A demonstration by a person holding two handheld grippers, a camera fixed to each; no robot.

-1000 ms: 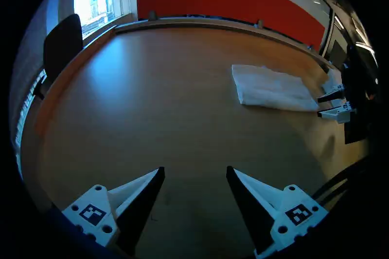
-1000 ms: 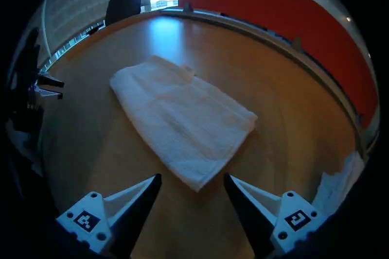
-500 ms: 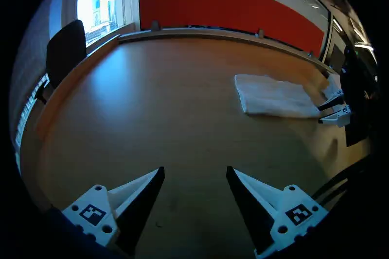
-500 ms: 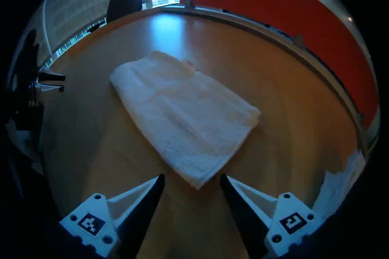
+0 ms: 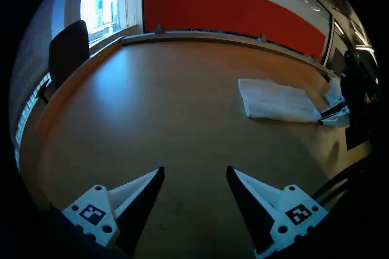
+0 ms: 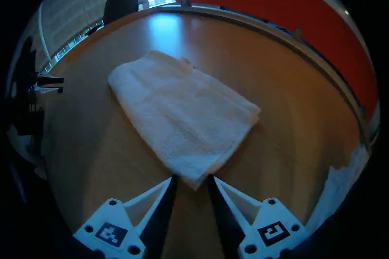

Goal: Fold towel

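Note:
A white folded towel [image 6: 182,115] lies on the wooden table [image 6: 291,113]; in the left gripper view the towel [image 5: 277,101] sits far off to the right. My right gripper [image 6: 192,181] has its fingers drawn in on the towel's near corner, one fingertip against each side of it. This right gripper [image 5: 334,113] also shows at the towel's right end in the left gripper view. My left gripper [image 5: 194,171] hangs open above bare table [image 5: 160,103], well away from the towel. It appears small as the left gripper [image 6: 48,83] at the left edge of the right gripper view.
A red partition [image 5: 233,11] runs along the table's far edge. A black chair [image 5: 65,52] stands at the far left by a window. Another white cloth [image 6: 340,186] lies at the right table edge. A dark-clad person [image 5: 355,79] stands behind the right gripper.
My right gripper's fingers have narrowed from wide open onto the towel's near corner. The left gripper has drifted slightly, staying open; the towel has not moved.

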